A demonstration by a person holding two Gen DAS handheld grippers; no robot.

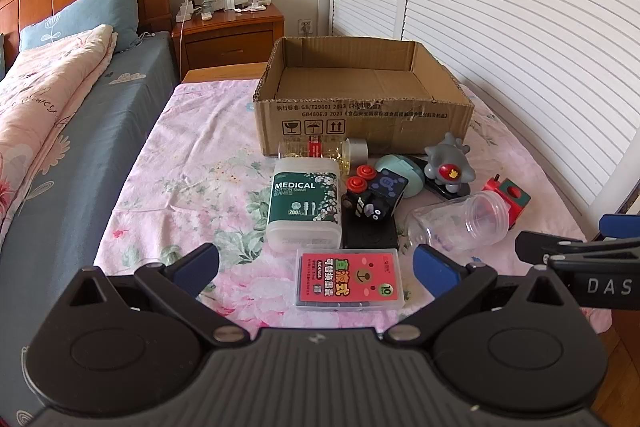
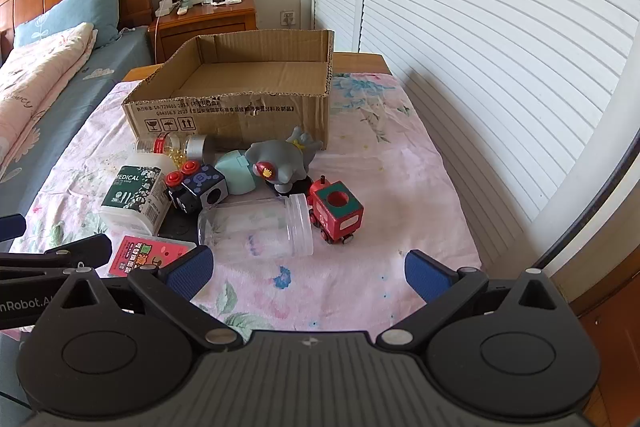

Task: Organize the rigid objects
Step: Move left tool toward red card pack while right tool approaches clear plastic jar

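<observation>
Both grippers hang over the flowered cloth (image 2: 360, 167) with their fingers wide apart and nothing between them: the left gripper (image 1: 316, 265) above a flat red card case (image 1: 349, 279), the right gripper (image 2: 307, 269) near a clear jar (image 2: 256, 227) lying on its side. The other things, a cotton swab box (image 1: 305, 205), a grey toy (image 2: 282, 163) and a red toy train (image 2: 337, 213), lie close together in front of the open cardboard box (image 1: 362, 115).

The cardboard box (image 1: 362, 115) is brown with black print. The cotton swab box (image 1: 306, 205) has a dark green label with white flowers. The toy train (image 2: 338, 213) is red. The bedsheet (image 2: 360, 163) is pink with flowers.
</observation>
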